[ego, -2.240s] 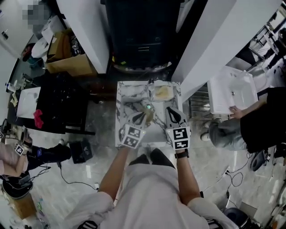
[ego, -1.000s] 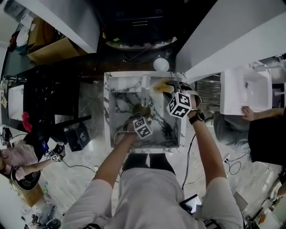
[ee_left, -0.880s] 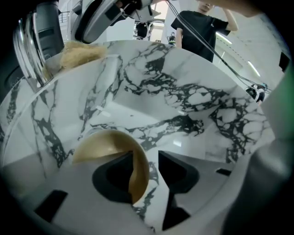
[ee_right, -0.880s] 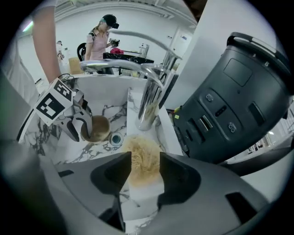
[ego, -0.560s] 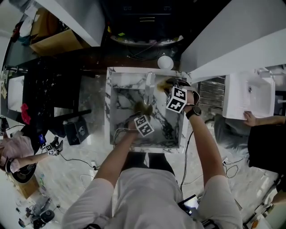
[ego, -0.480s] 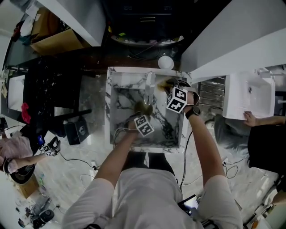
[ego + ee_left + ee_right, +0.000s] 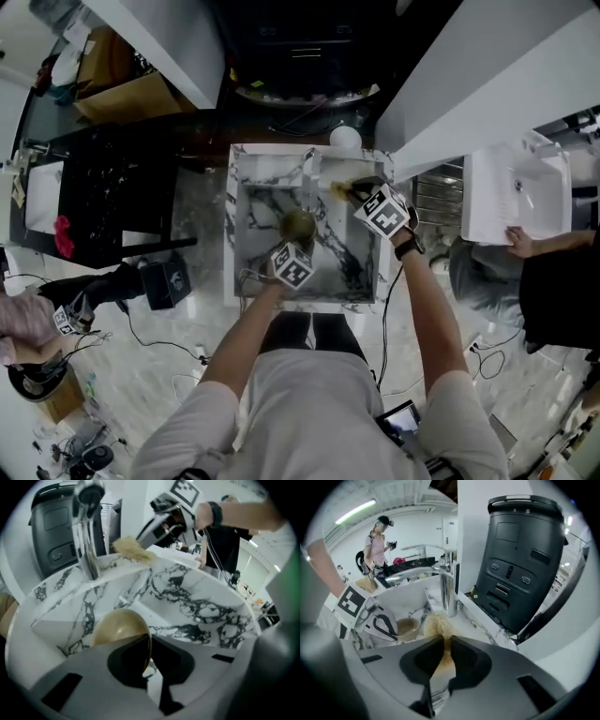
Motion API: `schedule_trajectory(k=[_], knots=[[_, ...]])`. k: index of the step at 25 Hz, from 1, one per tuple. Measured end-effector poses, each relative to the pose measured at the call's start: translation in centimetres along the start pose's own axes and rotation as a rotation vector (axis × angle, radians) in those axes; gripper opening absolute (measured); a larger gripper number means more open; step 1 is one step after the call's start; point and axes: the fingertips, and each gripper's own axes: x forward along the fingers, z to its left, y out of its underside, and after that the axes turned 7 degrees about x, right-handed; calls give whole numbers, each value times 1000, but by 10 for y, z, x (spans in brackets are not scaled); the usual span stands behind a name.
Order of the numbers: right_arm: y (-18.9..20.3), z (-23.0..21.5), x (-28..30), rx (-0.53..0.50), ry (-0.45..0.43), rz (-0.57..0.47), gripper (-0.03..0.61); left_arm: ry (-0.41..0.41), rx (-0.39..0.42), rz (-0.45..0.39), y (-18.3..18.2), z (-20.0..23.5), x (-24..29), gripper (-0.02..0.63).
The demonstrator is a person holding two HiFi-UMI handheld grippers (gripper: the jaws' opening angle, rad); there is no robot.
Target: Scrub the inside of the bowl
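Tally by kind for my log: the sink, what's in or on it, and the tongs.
Sink: 1
Faucet: 1
Bowl: 1
Scrubber: 1
Tongs: 2 (left tongs, right tongs)
Total: 6

Pale short-sleeved shirt (image 7: 309, 412), black wristband (image 7: 407, 247), perhaps a watch; grey left tool (image 7: 151, 665) and right tool (image 7: 443, 651)

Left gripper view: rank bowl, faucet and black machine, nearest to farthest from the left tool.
1. Bowl: centre, the left tool's jaws just closed on its rim.
2. Faucet: sink's far rim, upper left.
3. Black machine: behind the faucet, upper left.
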Motion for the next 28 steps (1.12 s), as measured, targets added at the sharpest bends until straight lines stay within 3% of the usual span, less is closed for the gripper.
schedule_trajectory(k=[8, 13, 16, 19, 23, 25, 28], knots=[[-4, 63, -124, 194, 7, -212, 54, 84, -203, -349, -61, -22, -110, 20], [-34, 106, -188, 379, -104, -459, 54, 214, -331, -586, -102, -34, -176, 20], [-53, 132, -214, 311, -133, -497, 54, 324, -348, -709, -123, -49, -211, 20], [-76, 166, -228, 117, -140, -444, 54, 420, -298, -796, -142, -67, -241, 20], [-87, 174, -230, -133, -7, -296, 54, 481, -184, -822, -154, -86, -265, 18], [-90, 158, -228, -160, 28, -277, 54, 496, -136, -822, -157, -91, -271, 18], [-91, 132, -223, -80, -42, -294, 54, 539, -78, -846, -160, -100, -284, 18]])
